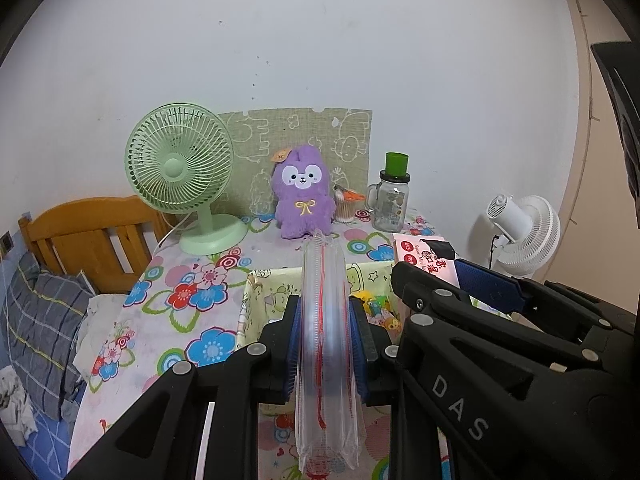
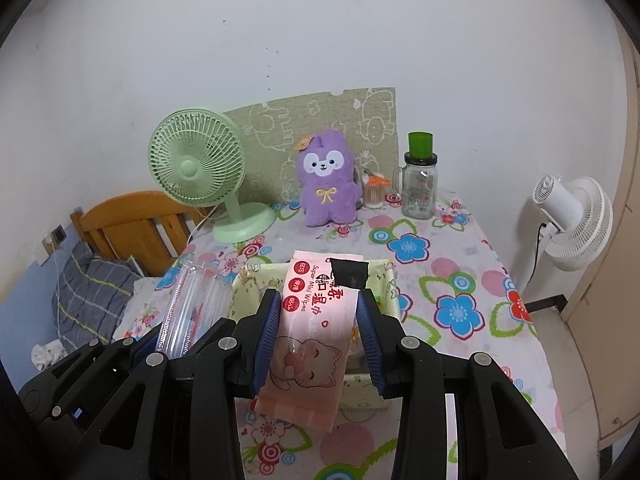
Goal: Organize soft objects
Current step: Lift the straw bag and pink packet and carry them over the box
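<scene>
**Both tools loaded above the fabric bin**

Clamped edge-on between the blue pads of the left tool (image 1: 325, 344) is a clear plastic pouch (image 1: 326, 320) with red threads inside, the pads pressed tight against its sides. It hangs above the near edge of a pale cloth bin (image 1: 256, 300) that sits on the flower-patterned table (image 1: 192, 292). Just right of it, the right tool (image 2: 318, 340) grips a pink pack of wet wipes (image 2: 316, 320) by its long edges, held flat above the same bin (image 2: 248, 284). Small colourful items lie inside the bin, too hidden to name. At the far side of the table stand a green fan (image 1: 180, 168), a purple plush toy (image 1: 304, 196) and a glass jar with a green lid (image 1: 392, 196).
</scene>
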The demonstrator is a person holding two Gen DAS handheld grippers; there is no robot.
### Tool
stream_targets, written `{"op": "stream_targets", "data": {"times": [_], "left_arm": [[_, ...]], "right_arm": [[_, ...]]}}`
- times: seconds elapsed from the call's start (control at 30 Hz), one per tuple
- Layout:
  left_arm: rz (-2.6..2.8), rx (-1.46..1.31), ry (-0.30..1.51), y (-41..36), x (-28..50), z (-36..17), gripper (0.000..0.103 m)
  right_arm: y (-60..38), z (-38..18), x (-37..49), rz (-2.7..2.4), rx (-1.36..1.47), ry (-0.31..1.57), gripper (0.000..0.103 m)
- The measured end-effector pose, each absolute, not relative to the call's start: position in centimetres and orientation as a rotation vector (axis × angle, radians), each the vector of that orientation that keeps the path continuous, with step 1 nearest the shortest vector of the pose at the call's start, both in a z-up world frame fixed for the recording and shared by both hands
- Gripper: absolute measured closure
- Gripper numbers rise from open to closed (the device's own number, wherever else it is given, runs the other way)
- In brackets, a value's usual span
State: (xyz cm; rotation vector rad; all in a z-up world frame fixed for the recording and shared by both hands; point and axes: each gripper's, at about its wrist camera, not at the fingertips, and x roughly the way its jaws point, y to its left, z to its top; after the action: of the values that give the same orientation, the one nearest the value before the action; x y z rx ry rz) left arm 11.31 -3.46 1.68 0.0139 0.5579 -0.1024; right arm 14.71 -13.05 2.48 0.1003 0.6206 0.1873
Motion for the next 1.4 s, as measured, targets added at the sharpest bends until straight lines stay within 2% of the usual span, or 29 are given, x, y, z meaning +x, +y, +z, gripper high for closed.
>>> {"op": "stream_targets", "data": {"times": [1.4], "left_arm": [[-0.098, -0.014, 0.672, -3.0, 20.7, -2.8, 0.078]], "right_arm": [[-12.8, -2.1, 23.6, 0.172, 0.091, 0.727, 0.061]]}}
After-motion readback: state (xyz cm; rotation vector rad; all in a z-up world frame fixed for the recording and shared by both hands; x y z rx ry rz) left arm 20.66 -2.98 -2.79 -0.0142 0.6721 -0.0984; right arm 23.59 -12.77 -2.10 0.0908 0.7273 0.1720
